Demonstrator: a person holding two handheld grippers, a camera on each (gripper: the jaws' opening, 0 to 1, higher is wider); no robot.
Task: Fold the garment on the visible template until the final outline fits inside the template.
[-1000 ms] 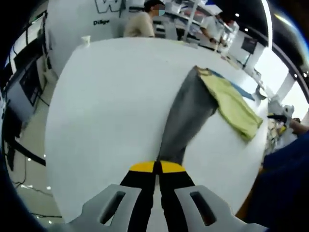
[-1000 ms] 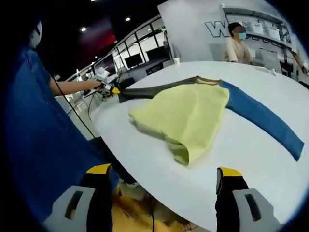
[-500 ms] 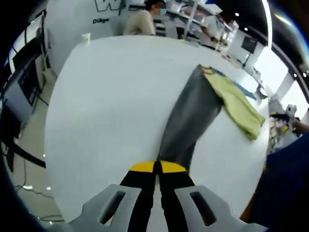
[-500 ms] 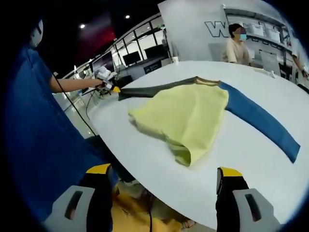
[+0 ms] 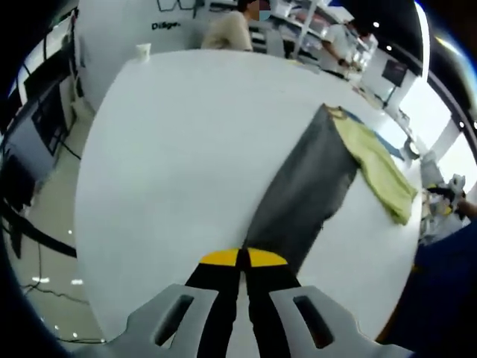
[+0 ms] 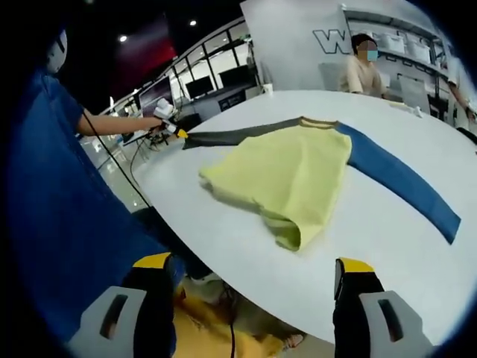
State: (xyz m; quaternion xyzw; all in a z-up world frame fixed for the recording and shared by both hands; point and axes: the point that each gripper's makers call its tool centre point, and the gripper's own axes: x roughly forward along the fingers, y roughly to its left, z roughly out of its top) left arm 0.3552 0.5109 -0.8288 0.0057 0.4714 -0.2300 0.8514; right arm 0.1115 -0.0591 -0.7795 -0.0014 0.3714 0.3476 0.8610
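The left tongs are closed on the cuff of the shirt's grey sleeve, which runs straight ahead of them across the white table to the yellow body of the shirt. A paper cup stands at the table's far edge. The right tongs hang open and empty off the near edge, with the shirt ahead of them and its blue sleeve stretched out to their right. A person in a beige top stands beyond the table.
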